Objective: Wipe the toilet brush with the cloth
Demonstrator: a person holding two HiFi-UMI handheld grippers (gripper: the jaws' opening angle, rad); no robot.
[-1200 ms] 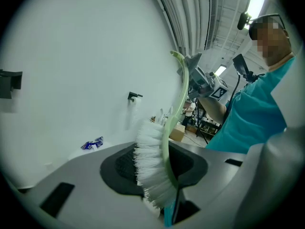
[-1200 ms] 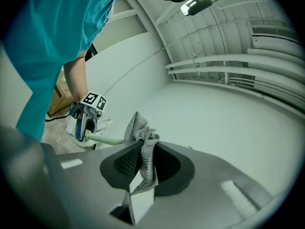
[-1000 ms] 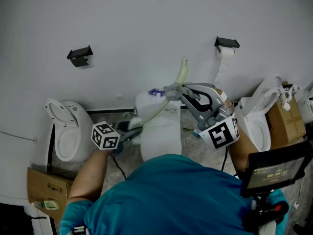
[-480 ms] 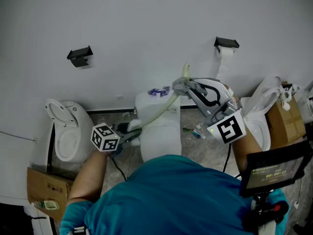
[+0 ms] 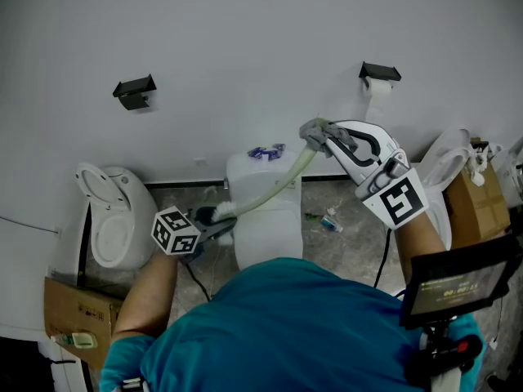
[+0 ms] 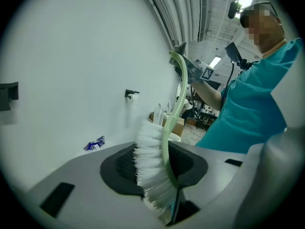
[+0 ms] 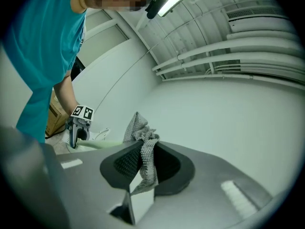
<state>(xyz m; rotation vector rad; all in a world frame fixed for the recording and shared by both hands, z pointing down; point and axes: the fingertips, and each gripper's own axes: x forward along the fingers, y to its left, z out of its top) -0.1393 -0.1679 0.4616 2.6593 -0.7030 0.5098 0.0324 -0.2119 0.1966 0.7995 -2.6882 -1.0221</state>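
Note:
The toilet brush has white bristles (image 6: 150,161) and a curved pale green handle (image 5: 274,184). My left gripper (image 5: 214,216) is shut on its bristle end, low in front of the toilet; in the left gripper view the bristles sit between the jaws (image 6: 157,175). My right gripper (image 5: 323,133) is shut on a grey mesh cloth (image 5: 314,128), which covers the handle's far, upper end. In the right gripper view the cloth (image 7: 141,149) hangs between the jaws (image 7: 143,161), and the handle (image 7: 97,145) runs away toward the left gripper (image 7: 78,124).
A white toilet (image 5: 265,219) stands straight ahead, with blue packets (image 5: 265,151) on its tank. More toilets stand at left (image 5: 110,219) and right (image 5: 433,194). Cardboard boxes (image 5: 78,309), a paper-roll holder (image 5: 378,73) and a black wall bracket (image 5: 133,92) are around.
My right gripper has slid the cloth up and to the right along the handle, and it now covers the tip that showed before. The left gripper has hardly moved.

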